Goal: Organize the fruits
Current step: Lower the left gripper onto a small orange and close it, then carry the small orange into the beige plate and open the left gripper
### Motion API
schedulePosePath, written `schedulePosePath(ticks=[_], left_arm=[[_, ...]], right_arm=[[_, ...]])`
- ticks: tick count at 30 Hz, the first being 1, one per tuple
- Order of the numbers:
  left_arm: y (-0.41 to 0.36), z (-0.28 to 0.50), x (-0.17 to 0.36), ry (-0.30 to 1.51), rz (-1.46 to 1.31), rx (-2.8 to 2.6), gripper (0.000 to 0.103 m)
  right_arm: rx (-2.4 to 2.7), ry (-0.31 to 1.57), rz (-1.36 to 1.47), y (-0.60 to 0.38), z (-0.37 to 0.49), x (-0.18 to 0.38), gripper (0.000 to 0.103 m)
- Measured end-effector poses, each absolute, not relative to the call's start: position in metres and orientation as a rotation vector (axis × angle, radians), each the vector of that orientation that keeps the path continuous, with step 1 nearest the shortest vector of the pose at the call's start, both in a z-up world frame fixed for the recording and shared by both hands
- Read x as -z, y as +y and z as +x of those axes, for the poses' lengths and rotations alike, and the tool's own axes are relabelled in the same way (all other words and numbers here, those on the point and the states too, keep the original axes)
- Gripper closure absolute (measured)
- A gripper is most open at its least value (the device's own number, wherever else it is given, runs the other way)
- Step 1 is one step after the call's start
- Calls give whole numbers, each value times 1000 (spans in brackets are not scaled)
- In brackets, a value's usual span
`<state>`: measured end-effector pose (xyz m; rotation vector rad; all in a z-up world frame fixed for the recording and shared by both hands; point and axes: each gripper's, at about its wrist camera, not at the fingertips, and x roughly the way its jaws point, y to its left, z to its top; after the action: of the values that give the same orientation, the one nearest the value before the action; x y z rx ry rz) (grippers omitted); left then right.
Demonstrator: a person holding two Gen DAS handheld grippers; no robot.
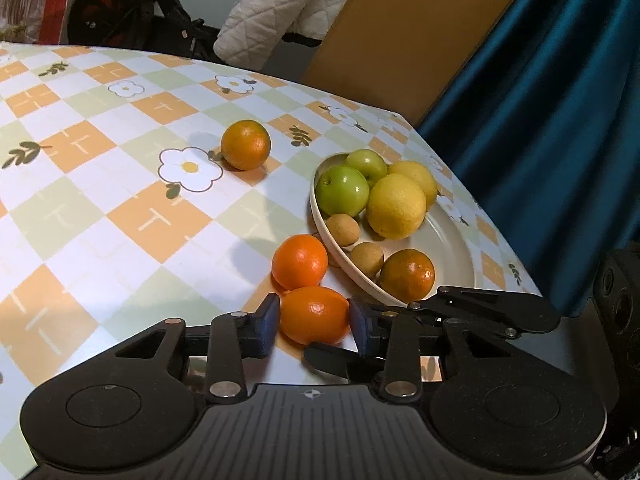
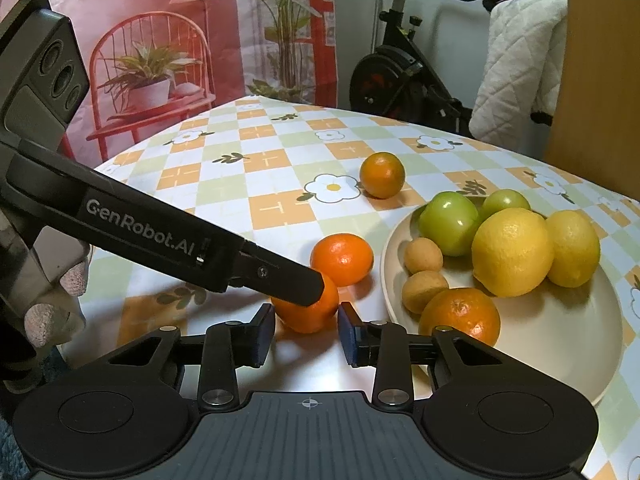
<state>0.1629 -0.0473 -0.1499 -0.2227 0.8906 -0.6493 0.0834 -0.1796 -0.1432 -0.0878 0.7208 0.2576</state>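
**Orange fruit pinched beside the plate's rim**

Orange and glossy, the near round tangerine (image 1: 315, 314) sits on the bench, clamped between the blue pads of the left gripper (image 1: 314, 320), whose jaws are holding it narrowly. The right gripper (image 2: 306, 330) hovers just behind it, jaws part-open and empty. A slick, curved skin could squirt free, or nudge the second orange tangerine (image 1: 299, 261) touching it. The cream oval plate (image 1: 452, 236) is crowded at its far end; bare room lies near its front. The bench edge (image 1: 500, 240) runs close past the plate.
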Motion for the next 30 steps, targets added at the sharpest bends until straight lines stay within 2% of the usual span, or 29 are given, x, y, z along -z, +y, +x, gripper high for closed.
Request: schedulePosePath(ticks=[17, 30], left_arm=[[-51, 157, 127, 816, -203, 666, 64], [-85, 164, 98, 755, -135, 740, 64]], right_arm=[[-244, 658, -78, -184, 77, 129, 72], [-176, 563, -44, -213, 67, 103, 72]])
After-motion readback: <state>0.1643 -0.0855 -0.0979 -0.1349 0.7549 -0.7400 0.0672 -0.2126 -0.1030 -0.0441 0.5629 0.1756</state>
